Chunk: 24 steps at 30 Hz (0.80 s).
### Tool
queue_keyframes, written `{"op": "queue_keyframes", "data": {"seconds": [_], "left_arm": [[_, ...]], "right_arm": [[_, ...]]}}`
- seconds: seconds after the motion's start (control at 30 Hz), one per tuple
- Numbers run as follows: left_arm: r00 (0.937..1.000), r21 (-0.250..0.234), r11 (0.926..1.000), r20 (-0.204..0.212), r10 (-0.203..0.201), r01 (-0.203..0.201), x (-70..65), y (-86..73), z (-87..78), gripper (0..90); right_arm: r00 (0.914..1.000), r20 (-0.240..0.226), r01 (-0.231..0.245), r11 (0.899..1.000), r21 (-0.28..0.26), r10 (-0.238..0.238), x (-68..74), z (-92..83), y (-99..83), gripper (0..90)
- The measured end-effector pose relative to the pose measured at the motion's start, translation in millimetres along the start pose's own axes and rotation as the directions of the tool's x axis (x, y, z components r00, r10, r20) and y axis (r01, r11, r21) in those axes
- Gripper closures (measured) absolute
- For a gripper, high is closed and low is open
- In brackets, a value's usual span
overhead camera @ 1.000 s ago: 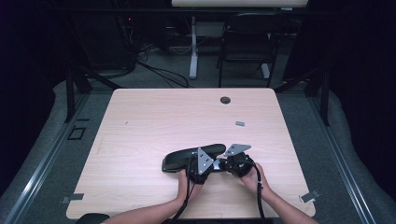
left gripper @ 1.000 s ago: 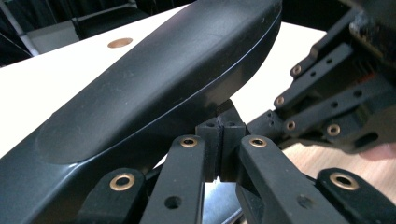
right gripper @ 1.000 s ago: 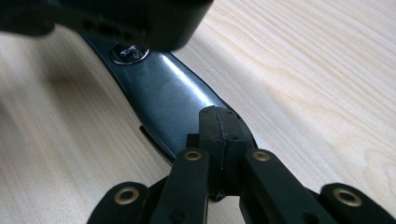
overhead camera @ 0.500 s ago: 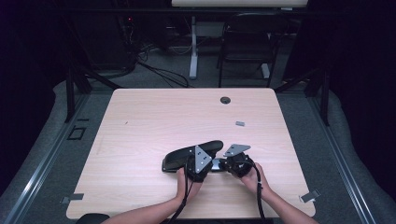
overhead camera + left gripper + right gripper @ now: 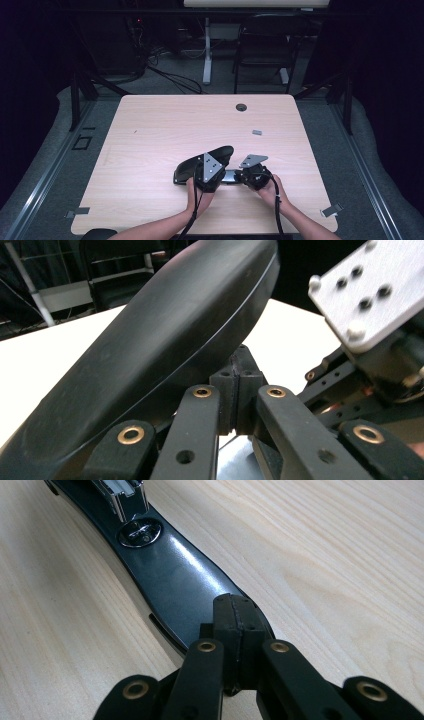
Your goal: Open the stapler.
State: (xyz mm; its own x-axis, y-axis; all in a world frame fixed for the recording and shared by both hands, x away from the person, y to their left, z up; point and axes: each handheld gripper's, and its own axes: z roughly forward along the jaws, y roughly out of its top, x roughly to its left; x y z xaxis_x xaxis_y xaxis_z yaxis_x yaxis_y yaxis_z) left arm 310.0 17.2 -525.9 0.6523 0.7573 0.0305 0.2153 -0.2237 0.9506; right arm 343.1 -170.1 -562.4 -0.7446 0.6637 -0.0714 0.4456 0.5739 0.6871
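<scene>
Stapler being opened, roughly halfway by my read. Near edge of tabletop (image 5: pixel 150 130): right claw (image 5: pixel 234 612) pressed together, tips pushing down on the rear end of the stapler base (image 5: pixel 175 580), pinning it flat on the wood. Left claw (image 5: pixel 236 385) also pressed together, tips wedged under the black stapler top (image 5: pixel 150 340), which is tilted up off the base. In the high view the stapler (image 5: pixel 202 162) sits between both hands. Left to do: swing the top fully open. Farther back: small grey piece (image 5: pixel 257 132), untouched.
</scene>
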Motion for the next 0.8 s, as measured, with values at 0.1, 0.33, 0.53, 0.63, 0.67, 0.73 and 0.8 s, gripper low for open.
{"op": "queue_keyframes", "data": {"seconds": [0.1, 0.33, 0.53, 0.63, 0.67, 0.73, 0.8], "left_arm": [[1.0000, -0.016, 0.9999, -0.001, -0.007, 0.007, 2.1, 4.5, -3.5, 90.0], [0.9997, -0.035, 0.9991, -0.002, -0.024, 0.024, 6.9, 10.9, -10.5, 90.0], [0.9979, -0.029, 0.9976, 0.012, -0.063, 0.063, 10.1, 14.0, -13.3, 90.0], [0.9973, -0.035, 0.9967, 0.012, -0.073, 0.073, 13.0, 16.4, -16.9, 90.0], [0.9973, -0.035, 0.9967, 0.012, -0.073, 0.073, 13.0, 16.4, -16.9, 90.0], [0.9976, -0.040, 0.9968, 0.008, -0.069, 0.070, 15.9, 19.0, -20.1, 90.0], [0.9978, -0.043, 0.9969, 0.006, -0.066, 0.066, 17.5, 21.0, -22.7, 90.0]], "right_arm": [[1.0000, -0.001, -0.001, 1.000, 0.005, 0.001, 0.2, -0.3, 0.3, 90.0], [1.0000, 0.001, 0.000, 1.000, 0.003, 0.000, 0.6, -0.1, 0.3, 90.0], [1.0000, 0.003, 0.002, 1.000, 0.004, -0.002, 0.9, -0.1, 0.3, 90.0], [1.0000, 0.003, 0.003, 1.000, 0.004, -0.003, 0.8, -0.1, 0.3, 90.0], [1.0000, 0.003, 0.002, 1.000, 0.004, -0.002, 0.8, -0.1, 0.3, 90.0], [1.0000, 0.003, 0.004, 1.000, 0.002, -0.004, 0.7, 0.0, 0.2, 90.0], [1.0000, 0.003, 0.005, 1.000, 0.001, -0.005, 0.5, 0.1, 0.2, 90.0]]}}
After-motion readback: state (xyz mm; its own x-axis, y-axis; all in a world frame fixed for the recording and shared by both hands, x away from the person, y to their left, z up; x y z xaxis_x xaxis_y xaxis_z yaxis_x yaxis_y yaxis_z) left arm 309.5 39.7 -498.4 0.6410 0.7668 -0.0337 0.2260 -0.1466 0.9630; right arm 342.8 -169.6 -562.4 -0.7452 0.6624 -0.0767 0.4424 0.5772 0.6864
